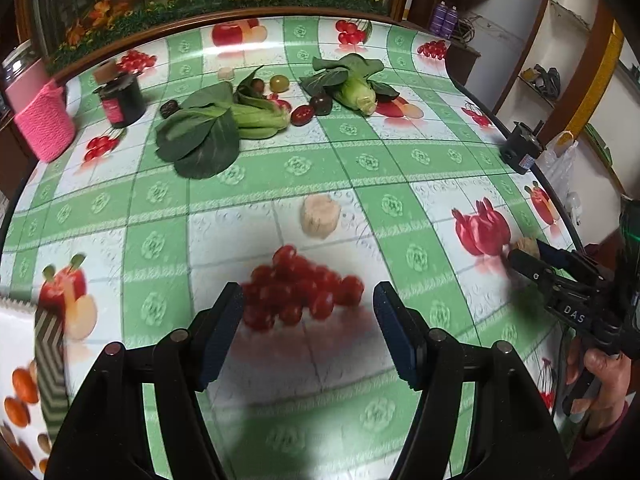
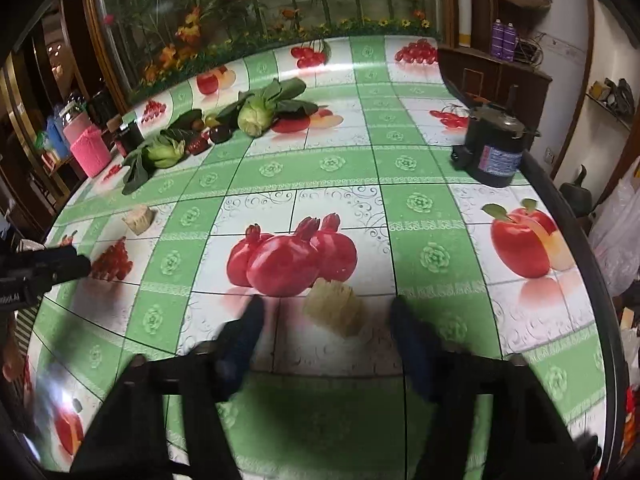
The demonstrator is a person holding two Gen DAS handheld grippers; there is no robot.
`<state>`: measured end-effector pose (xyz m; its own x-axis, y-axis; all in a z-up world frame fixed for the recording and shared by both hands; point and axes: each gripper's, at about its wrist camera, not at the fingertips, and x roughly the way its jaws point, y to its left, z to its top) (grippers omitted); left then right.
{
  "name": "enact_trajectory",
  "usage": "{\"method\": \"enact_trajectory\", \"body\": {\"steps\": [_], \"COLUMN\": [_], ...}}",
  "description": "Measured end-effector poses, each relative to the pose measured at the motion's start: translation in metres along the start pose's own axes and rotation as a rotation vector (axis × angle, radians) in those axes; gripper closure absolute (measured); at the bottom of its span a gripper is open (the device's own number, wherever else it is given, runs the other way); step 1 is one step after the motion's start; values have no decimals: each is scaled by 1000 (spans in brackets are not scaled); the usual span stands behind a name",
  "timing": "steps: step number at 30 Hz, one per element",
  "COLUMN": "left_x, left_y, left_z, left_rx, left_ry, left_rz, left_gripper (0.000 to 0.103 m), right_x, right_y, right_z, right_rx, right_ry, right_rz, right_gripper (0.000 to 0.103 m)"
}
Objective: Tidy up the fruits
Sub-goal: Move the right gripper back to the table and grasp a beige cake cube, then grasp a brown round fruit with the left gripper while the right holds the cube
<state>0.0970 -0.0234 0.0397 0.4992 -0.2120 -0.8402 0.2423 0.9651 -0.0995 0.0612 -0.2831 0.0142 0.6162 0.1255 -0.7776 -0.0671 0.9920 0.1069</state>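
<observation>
Small fruits lie among the greens at the table's far side: a dark plum (image 1: 321, 104), a red date (image 1: 302, 115) and a green-yellow fruit (image 1: 279, 83). A pale beige chunk (image 1: 320, 216) rests mid-table, ahead of my left gripper (image 1: 308, 308), which is open and empty above printed cherries. Another beige chunk (image 2: 334, 308) lies between the fingers of my right gripper (image 2: 326, 320). There is a gap on both sides of it, so that gripper is open. In the left wrist view the right gripper (image 1: 520, 258) shows at the right edge, held by a hand.
Two bok choy heads (image 1: 212, 128) (image 1: 352, 84) lie with the fruits. A black jar (image 1: 120, 100) and a pink knitted container (image 1: 44, 124) stand at the far left. A black motor (image 2: 496, 152) sits near the right edge. A striped box (image 1: 48, 360) is at the near left.
</observation>
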Motion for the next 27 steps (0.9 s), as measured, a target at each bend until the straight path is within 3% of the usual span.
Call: {"method": "enact_trajectory", "body": {"steps": [2,18,20,21,22,27], "left_x": [7,49,49,49,49,43], "left_y": [-3,-11,-11,-11,-11,-7], "left_z": [5,34,35,35,34,26], "left_rx": [6,49,57,73,84,75], "left_ry": [7,13,-2,-7,-9,-1], "left_rz": [-5,15,31,47,48,24], "left_gripper": [37,38,58,74,78,79], "right_x": [1,-4,-3,-2,-2,-2], "right_y": [1,5,5,5,5,9], "right_z": [0,-3,-2,-2,-2,-3], "right_rx": [-15,-22,-19,-17,-17,-22], "right_ry": [-1,-24,-20,-19,-19,-18], "right_rz": [-17,81,89,92,93,112], "right_gripper": [70,70,70,70,70,70]}}
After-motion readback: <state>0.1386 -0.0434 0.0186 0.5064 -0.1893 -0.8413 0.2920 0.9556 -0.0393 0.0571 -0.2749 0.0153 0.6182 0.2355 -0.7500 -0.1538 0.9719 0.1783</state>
